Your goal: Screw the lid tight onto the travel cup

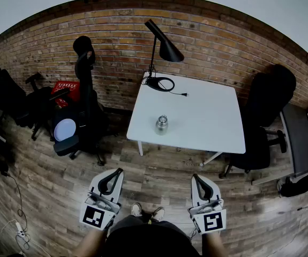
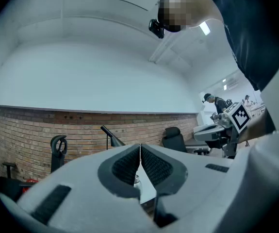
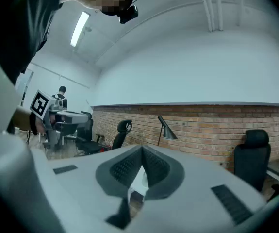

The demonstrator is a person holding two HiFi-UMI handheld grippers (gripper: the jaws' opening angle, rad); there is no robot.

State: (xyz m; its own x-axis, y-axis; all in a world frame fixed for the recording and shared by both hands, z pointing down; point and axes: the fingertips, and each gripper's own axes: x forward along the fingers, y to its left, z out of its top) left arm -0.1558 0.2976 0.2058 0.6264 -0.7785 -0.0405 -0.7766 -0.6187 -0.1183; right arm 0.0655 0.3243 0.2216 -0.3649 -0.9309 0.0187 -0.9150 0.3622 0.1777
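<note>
A small silver travel cup [image 1: 161,125] with its lid on top stands upright near the front left of the white table [image 1: 212,122]. My left gripper [image 1: 116,173] and right gripper [image 1: 196,178] hang side by side over the wooden floor, well short of the table. Both are shut with nothing between the jaws. In the left gripper view the shut gripper [image 2: 140,147] points level at the brick wall, and a sliver of the cup [image 2: 137,179] shows below the pads. In the right gripper view the shut gripper [image 3: 141,149] hides most of the table.
A black desk lamp [image 1: 162,50] stands at the table's far edge with its cord. Black office chairs [image 1: 84,116] stand to the left and another chair [image 1: 266,116] to the right of the table. A brick wall [image 1: 207,42] runs behind. The person's feet [image 1: 145,212] are on the floor.
</note>
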